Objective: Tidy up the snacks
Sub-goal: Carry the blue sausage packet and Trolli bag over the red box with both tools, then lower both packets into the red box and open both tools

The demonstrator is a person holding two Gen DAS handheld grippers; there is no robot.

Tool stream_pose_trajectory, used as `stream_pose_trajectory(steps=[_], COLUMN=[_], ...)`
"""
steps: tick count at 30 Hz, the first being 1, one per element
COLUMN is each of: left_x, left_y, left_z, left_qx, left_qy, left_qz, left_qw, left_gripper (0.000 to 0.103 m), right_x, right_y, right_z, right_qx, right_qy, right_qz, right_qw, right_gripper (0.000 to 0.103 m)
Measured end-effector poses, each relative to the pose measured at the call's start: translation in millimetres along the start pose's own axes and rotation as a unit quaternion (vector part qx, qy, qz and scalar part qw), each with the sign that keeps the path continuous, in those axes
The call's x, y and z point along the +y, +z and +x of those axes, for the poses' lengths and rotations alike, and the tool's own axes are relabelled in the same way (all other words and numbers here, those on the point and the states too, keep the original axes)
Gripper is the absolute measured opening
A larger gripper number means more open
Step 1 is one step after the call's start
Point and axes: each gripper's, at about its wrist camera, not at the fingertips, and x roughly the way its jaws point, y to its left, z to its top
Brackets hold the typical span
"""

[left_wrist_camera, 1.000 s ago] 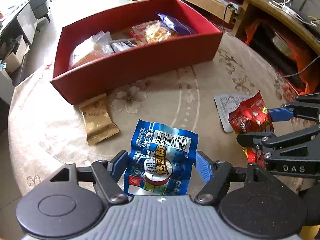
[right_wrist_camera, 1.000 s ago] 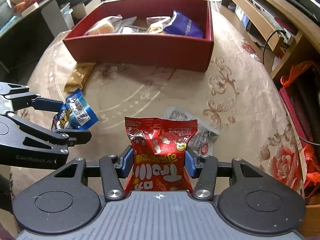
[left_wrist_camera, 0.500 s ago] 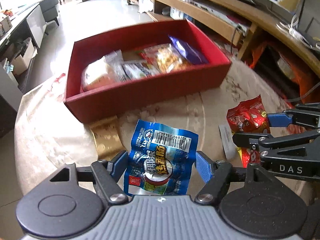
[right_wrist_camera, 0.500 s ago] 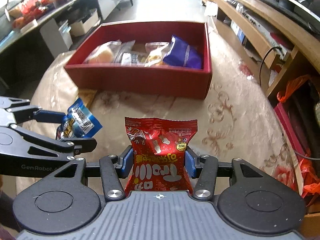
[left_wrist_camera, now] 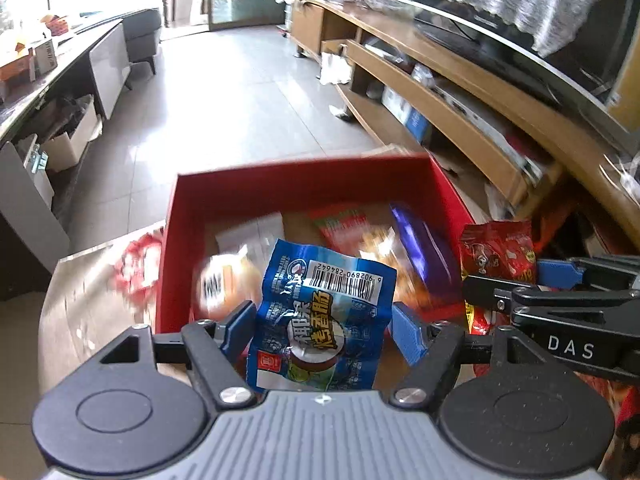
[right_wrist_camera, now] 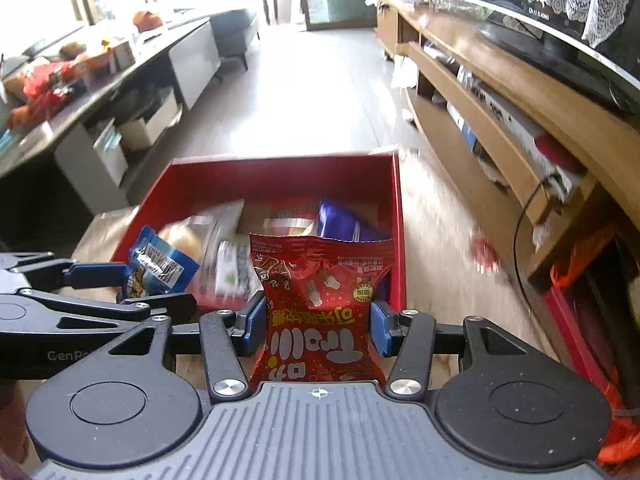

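My left gripper [left_wrist_camera: 320, 330] is shut on a blue snack packet [left_wrist_camera: 320, 312] with a barcode on its upper edge, held just over the near wall of the red box [left_wrist_camera: 288, 188]. My right gripper [right_wrist_camera: 316, 324] is shut on a red snack bag [right_wrist_camera: 320, 300], also at the box's near wall. In the right wrist view the left gripper [right_wrist_camera: 132, 284] and its blue packet [right_wrist_camera: 160, 268] hang at the left. In the left wrist view the red bag [left_wrist_camera: 500, 256] shows at the right in the other gripper. Inside the red box [right_wrist_camera: 280, 172] lie several packets, among them a purple one [right_wrist_camera: 344, 224].
The box sits on a round table with a beige flowered cloth [right_wrist_camera: 436, 216]. A long wooden TV bench [left_wrist_camera: 460, 92] runs along the right. A grey counter [right_wrist_camera: 120, 76] with clutter stands at the left. Tiled floor lies beyond the table.
Both grippers have risen and moved forward from the middle of the table up to the red box, each keeping its packet. The gold packet and the paper slip have dropped out of view.
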Motion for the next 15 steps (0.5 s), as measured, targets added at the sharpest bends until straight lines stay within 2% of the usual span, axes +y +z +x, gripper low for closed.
stream_pose_trajectory(steps=[8,15], left_x=[14,24], left_y=[26,29], left_z=[41,59], left_qx=[0.002,0.016], left_qy=[0.023,0.034], left_qz=[-0.031,-0.041], left_qw=[0.9993,0.9985], left_gripper=[0.07,0.071], right_x=[-6,-3], right_y=[28,36], right_z=[43,63], right_qx=[0.001,0.003], right_qy=[-0.007,-0.006], right_qz=[0.019,0.027], right_qw=[1.0,1.0], right_gripper=[0.059,0.062])
